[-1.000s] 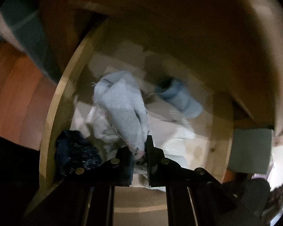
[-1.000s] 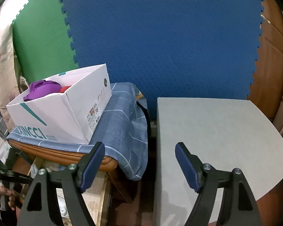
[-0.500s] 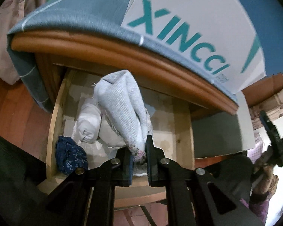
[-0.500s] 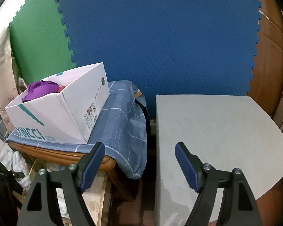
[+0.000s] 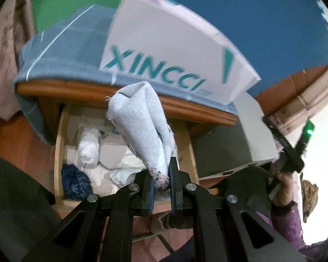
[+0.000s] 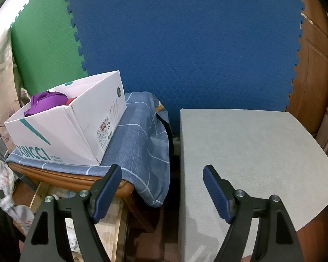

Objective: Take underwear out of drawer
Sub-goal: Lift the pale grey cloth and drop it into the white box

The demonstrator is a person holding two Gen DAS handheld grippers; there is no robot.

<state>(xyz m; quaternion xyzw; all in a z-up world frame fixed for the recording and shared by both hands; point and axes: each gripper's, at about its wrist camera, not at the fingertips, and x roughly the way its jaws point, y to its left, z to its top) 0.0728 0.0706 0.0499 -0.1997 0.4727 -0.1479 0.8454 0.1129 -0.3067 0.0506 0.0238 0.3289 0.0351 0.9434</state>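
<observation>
Even indoor light, right-edge white glare, motion-blurred box lettering (image 5: 157,69), heavy fisheye vignetting.

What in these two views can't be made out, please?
- Left wrist view: the drawer's near right corner, behind the pale blue underwear.
- Left wrist view: the dark blue bundle, too crumpled to identify.
- Right wrist view: the shoebox's contents beyond purple cloth, behind its wall.

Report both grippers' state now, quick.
Left gripper: shut on the pale blue underwear, held above the open drawer.
Right gripper: open, holding nothing.
</observation>
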